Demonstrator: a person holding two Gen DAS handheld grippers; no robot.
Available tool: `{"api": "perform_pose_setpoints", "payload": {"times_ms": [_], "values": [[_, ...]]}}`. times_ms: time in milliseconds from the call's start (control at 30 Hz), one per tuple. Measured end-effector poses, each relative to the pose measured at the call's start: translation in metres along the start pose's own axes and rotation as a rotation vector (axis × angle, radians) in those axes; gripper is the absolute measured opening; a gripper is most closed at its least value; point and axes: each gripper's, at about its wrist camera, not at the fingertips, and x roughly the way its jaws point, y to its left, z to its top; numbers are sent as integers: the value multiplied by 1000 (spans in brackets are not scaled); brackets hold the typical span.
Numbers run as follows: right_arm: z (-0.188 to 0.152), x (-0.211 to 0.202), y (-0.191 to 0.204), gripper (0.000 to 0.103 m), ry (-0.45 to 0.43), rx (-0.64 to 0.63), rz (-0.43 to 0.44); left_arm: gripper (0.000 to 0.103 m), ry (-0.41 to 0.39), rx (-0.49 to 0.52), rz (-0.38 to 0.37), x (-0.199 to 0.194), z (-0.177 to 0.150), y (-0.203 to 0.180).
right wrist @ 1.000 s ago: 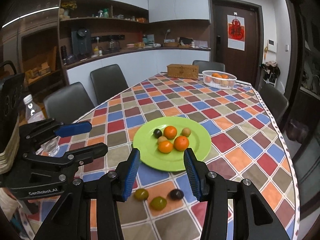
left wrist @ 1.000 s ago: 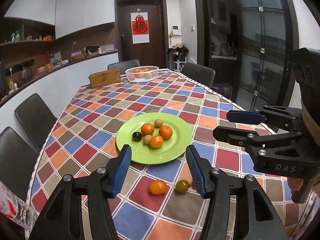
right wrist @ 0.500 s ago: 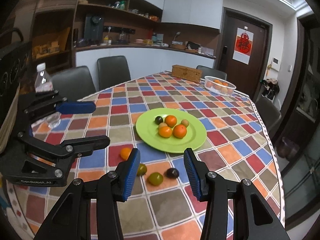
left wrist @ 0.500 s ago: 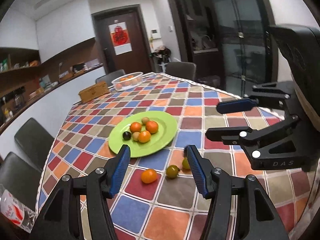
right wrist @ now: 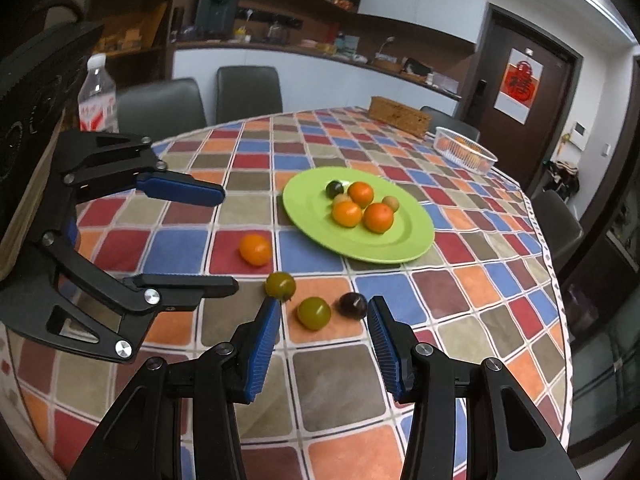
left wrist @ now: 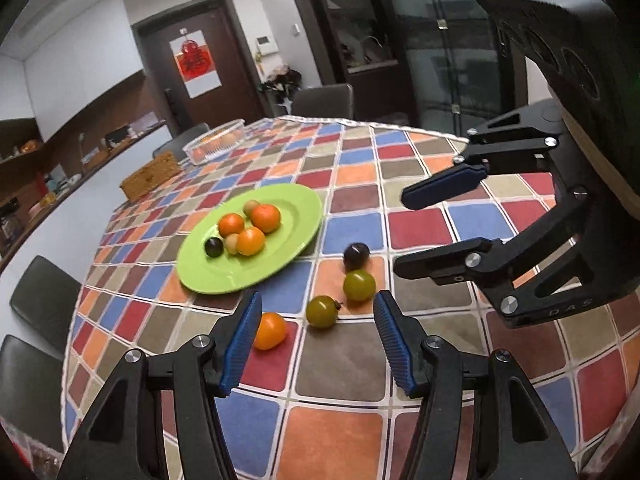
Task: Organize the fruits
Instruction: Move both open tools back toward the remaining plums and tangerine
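Left hand-held gripper: jaws wide apart, nothing between them, low over the desk.
Right hand-held gripper: jaws wide apart, holding nothing.
Orange tomato: smooth, glossy, on the desk just beside the left hand-held gripper's left fingertip.
Green tomatoes: one with a dark stem stub, one rounder, both just ahead of the left hand-held gripper.
Dark fruit: nearly black, shiny, just ahead of the right hand-held gripper's right fingertip.
Green plate: farther ahead, carrying three oranges, two small tan fruits and one dark one.
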Motion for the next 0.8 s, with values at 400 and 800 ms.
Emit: {"api": "perform_pose_setpoints", "payload": {"times_ms": [400, 800], "values": [[-7, 41, -5, 46, 78, -23, 66, 45, 51, 39, -50, 41, -8, 2], [-9, 72, -16, 42, 137, 22, 135, 36, 118, -14, -86, 72, -11, 12]]}}
